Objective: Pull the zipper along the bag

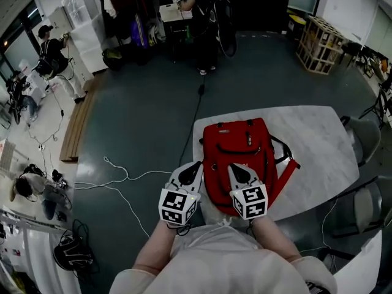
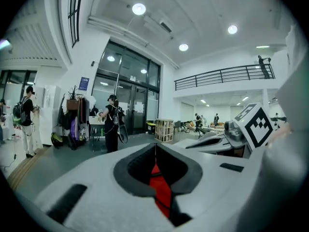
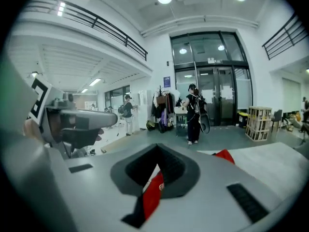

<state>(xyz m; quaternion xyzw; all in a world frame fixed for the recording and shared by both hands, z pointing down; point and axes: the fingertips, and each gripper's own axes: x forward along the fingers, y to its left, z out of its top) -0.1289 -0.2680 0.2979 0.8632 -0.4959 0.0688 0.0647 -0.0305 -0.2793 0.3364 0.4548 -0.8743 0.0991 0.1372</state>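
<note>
A red backpack (image 1: pixel 242 146) lies flat on the white table (image 1: pixel 312 133), its black straps trailing off to the right. My left gripper (image 1: pixel 195 164) hovers by the bag's near left corner, jaws together with nothing between them. My right gripper (image 1: pixel 233 166) is over the bag's near end, jaws likewise together. In the left gripper view the left gripper's (image 2: pixel 155 144) jaws meet at the tip, and red fabric (image 2: pixel 159 185) shows through the gap behind them. In the right gripper view the right gripper (image 3: pixel 157 146) looks the same, with the bag (image 3: pixel 153 195) below it. No zipper pull is held.
Two grey chairs (image 1: pixel 366 141) (image 1: pixel 367 208) stand at the table's right side. A white cable (image 1: pixel 122 177) snakes over the dark floor to the left. A wooden crate (image 1: pixel 318 45) and a person (image 1: pixel 205 17) by a desk are far back.
</note>
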